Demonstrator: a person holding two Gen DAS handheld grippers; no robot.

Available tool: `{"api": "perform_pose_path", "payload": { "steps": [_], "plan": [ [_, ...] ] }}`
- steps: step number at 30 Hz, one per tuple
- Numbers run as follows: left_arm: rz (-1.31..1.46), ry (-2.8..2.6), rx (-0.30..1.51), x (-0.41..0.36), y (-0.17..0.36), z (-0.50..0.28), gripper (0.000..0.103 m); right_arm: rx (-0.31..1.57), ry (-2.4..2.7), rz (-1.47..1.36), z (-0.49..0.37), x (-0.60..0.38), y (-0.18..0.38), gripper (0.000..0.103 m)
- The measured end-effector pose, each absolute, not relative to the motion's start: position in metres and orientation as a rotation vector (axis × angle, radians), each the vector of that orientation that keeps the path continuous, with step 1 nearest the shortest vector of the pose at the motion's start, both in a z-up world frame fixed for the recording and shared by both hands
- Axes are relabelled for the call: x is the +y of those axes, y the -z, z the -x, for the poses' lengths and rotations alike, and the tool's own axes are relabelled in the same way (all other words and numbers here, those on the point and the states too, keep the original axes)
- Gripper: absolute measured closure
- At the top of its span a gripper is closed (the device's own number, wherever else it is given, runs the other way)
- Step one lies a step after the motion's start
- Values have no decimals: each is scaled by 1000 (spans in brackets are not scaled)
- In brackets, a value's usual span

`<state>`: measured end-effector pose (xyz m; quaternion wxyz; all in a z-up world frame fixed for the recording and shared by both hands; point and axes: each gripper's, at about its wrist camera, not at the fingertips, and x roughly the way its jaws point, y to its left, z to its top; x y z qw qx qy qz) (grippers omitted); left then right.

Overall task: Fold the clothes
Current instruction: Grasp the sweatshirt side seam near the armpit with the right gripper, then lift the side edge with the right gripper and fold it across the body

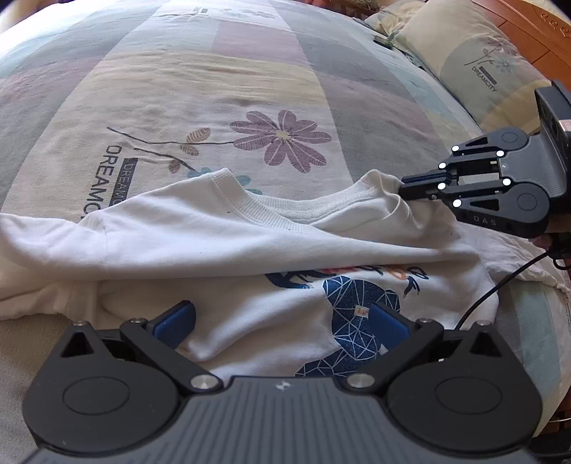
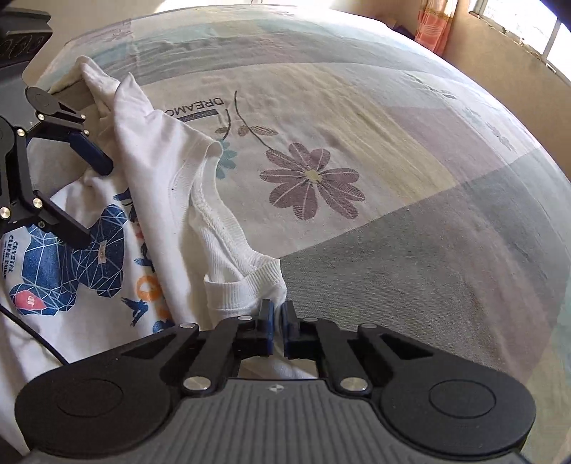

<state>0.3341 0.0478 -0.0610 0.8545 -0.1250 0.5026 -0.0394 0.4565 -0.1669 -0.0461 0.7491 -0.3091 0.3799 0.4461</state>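
Observation:
A white T-shirt (image 1: 221, 232) with a blue geometric print (image 1: 351, 303) lies on the bed, its upper part folded down over the chest. It also shows in the right wrist view (image 2: 153, 153). My right gripper (image 2: 277, 314) is shut on the shirt's shoulder beside the ribbed collar (image 2: 228, 246); in the left wrist view it (image 1: 401, 189) pinches that same corner. My left gripper (image 1: 282, 321) is open and empty, its blue pads (image 1: 176, 319) hovering over the printed chest. It shows open in the right wrist view (image 2: 91, 200).
The bed sheet (image 1: 249, 89) has pastel blocks and a purple flower (image 1: 282, 139). A pillow (image 1: 474, 57) and wooden headboard (image 1: 528, 25) lie at the right. A black cable (image 1: 499, 285) trails over the shirt. A wall and window (image 2: 517, 32) stand beyond the bed.

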Motion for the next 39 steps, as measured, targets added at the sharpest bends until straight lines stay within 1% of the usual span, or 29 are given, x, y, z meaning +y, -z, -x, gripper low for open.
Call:
{"api": "perform_pose_path", "payload": {
  "steps": [4, 7, 9, 11, 12, 13, 15, 16, 17, 19, 21, 24, 26, 33, 36, 39],
  "plan": [
    [245, 49, 1006, 53, 44, -330, 1, 745, -852, 646, -488, -170, 30, 96],
    [242, 32, 974, 56, 36, -328, 1, 708, -772, 670, -507, -170, 29, 96],
    [246, 24, 968, 58, 36, -328, 1, 738, -739, 661, -521, -171, 37, 96],
    [251, 19, 972, 61, 38, -326, 1, 813, -739, 634, -533, -172, 51, 95],
    [251, 15, 974, 63, 39, -325, 1, 832, -743, 639, -534, -171, 54, 93],
    [250, 9, 976, 65, 40, -323, 1, 844, -746, 645, -535, -169, 57, 89],
    [251, -7, 976, 69, 41, -321, 1, 802, -755, 667, -528, -164, 47, 83],
    [255, -15, 975, 72, 41, -319, 1, 783, -778, 650, -526, -160, 38, 77],
    [261, -24, 972, 76, 41, -318, 1, 764, -801, 633, -524, -155, 29, 73],
    [274, -41, 964, 82, 41, -316, 1, 741, -859, 579, -523, -142, 12, 68],
    [284, -54, 956, 87, 41, -313, 1, 740, -926, 524, -525, -116, 3, 66],
    [301, -68, 949, 94, 41, -307, 1, 740, -1012, 520, -525, -68, 7, 60],
    [313, -86, 951, 100, 42, -301, 1, 748, -1038, 544, -521, -50, 17, 50],
    [347, -126, 961, 119, 52, -288, 1, 810, -1084, 628, -502, -22, 52, 49],
    [355, -123, 963, 123, 55, -288, 1, 831, -1103, 665, -493, -11, 66, 46],
    [362, -120, 966, 126, 59, -288, 1, 816, -1099, 677, -476, -17, 66, 46]
  ]
}}
